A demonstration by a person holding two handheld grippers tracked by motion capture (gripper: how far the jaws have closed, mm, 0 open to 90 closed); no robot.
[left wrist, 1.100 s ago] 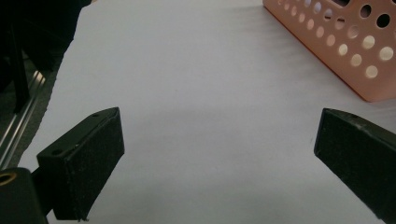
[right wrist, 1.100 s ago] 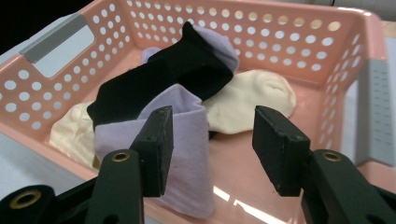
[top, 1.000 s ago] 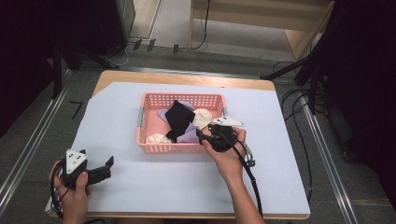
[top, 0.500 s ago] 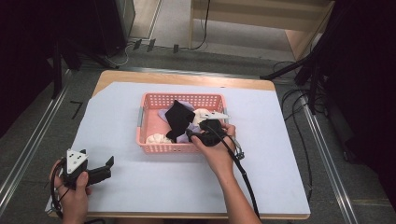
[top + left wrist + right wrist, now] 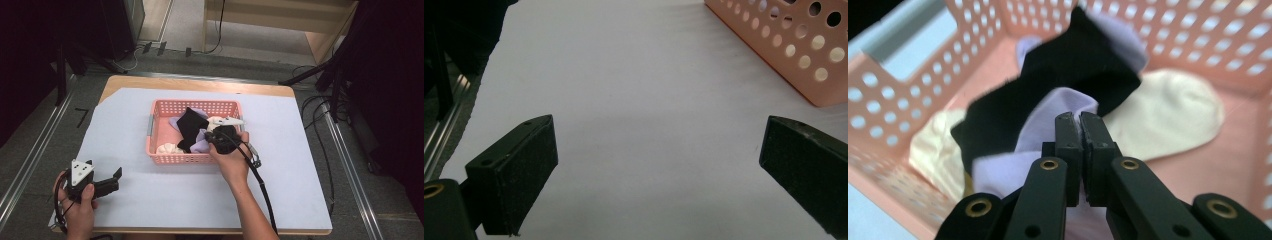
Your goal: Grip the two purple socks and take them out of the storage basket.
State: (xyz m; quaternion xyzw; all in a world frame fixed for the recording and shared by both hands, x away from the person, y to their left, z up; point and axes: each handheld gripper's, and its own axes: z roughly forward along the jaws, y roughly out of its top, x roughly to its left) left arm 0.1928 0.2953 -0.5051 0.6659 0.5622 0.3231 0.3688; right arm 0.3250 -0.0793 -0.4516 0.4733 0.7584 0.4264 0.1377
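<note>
At the left, the left gripper is held low over the white-covered counter, its jaws spread wide with nothing between them. In the middle, the pink basket holds black and cream socks. The right gripper has just been closing and is clamped on the lavender sock, pinched inside the basket.

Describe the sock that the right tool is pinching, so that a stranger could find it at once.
Find the pink basket on the white table cover. The lilac sock lies near its front wall, beside a black sock and cream socks. It alone is pale purple, and the right tool is shut on its fold.
</note>
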